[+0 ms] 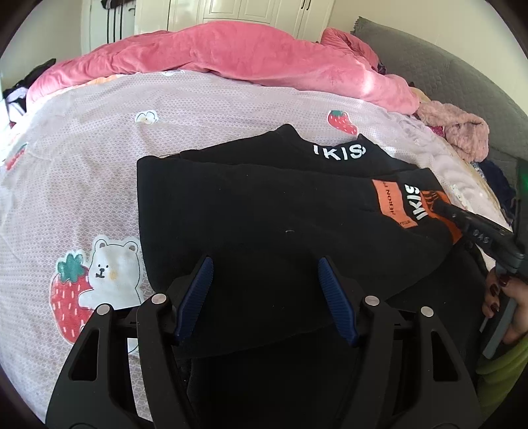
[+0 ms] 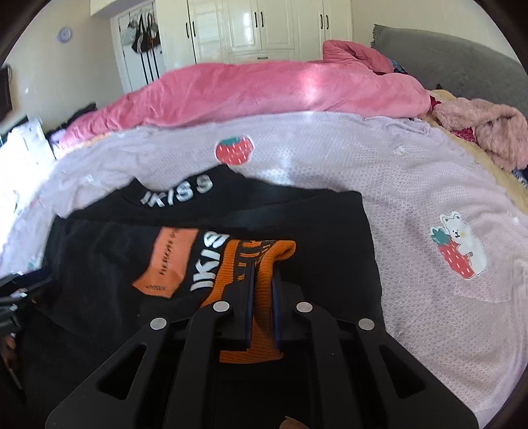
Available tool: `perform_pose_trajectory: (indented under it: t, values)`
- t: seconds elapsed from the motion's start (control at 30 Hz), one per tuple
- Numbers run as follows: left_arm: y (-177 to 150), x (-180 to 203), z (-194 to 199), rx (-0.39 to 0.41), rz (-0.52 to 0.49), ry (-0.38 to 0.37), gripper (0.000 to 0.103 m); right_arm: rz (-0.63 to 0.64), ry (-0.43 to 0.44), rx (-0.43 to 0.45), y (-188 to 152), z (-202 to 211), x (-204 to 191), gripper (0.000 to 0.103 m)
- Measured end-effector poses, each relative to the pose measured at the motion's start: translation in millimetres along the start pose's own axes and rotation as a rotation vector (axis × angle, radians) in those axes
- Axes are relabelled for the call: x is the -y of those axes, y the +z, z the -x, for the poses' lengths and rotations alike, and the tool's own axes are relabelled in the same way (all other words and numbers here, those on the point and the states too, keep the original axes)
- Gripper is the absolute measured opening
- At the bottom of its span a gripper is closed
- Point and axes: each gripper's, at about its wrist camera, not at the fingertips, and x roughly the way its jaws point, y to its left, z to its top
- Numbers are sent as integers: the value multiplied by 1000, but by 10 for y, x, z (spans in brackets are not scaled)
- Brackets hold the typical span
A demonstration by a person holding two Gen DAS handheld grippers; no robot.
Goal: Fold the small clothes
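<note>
Black garment [image 2: 99, 264] reads "IKISS"; orange patch [image 1: 392, 204] "HERON".

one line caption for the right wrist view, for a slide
Right gripper shut on orange ribbed cuff of black garment on bed sheet.

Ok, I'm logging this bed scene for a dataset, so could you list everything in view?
black sweatshirt with white IKISS lettering: one, black, part-folded on the bedsheet, nearest the grippers
orange ribbed cuff: one, orange with black marks, pinched by the right gripper
lilac bedsheet with strawberry and bear prints: one, lilac, under the garment
pink plush blanket: one, pink, bunched along the bed's far side
fuzzy dusty-pink garment: one, dusty pink, by the headboard
grey quilted headboard: one, grey, right edge
cream wardrobe: one, cream, background
left gripper: one, black with blue pads, open over the black fabric
right gripper: one, black, shut on the cuff
hand: one, dark-red nails, holding the right gripper
</note>
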Motion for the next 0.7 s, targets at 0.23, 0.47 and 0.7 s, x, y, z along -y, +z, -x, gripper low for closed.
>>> perform_pose_trajectory:
  t: [0.23, 0.47, 0.7]
  values:
    - [0, -3, 39, 19, 13, -1, 59, -39, -58, 21, -5, 92, 107, 36]
    - [31, 136, 360, 124, -22, 15, 59, 27, 81, 92, -43, 419, -173, 37]
    - [-43, 223, 205, 42, -59, 10, 59, 145, 166, 51, -109, 394, -605, 37]
